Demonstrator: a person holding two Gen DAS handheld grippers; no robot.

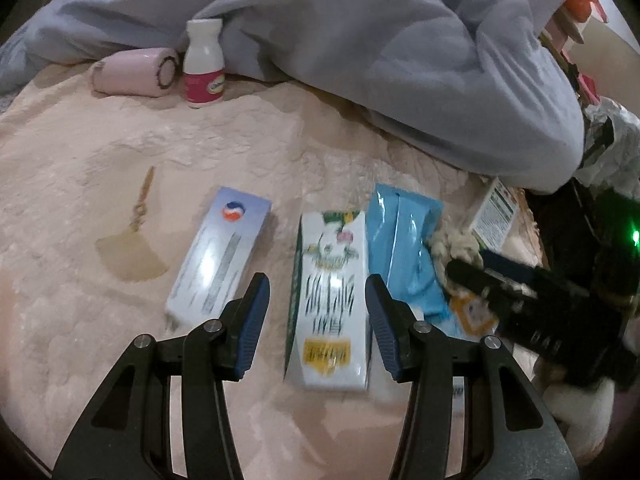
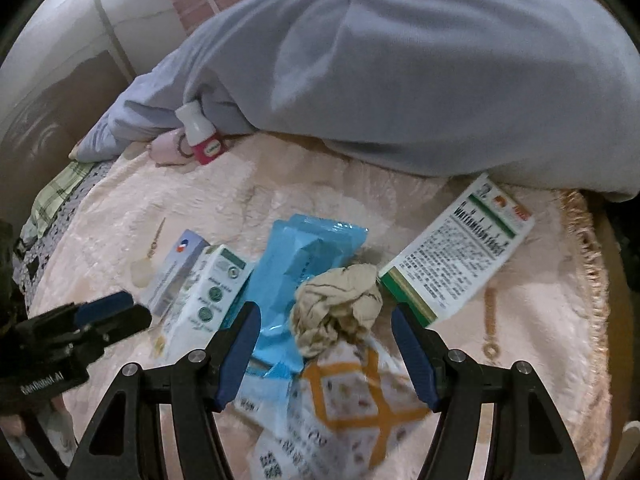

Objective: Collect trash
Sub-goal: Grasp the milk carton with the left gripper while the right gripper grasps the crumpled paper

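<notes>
Trash lies on a pink fleece blanket. My left gripper is open above a white and green carton, whose lower half lies between the fingers. A white and blue box lies to its left, a blue plastic pack to its right. My right gripper is open over a crumpled beige tissue that rests on the blue plastic pack and an orange-patterned wrapper. A green and white box lies to the right. Nothing is held.
A grey-blue duvet is heaped along the back. A white bottle with a pink label and a pink roll sit against it. The blanket's fringed edge runs on the right. The left gripper's body shows at left.
</notes>
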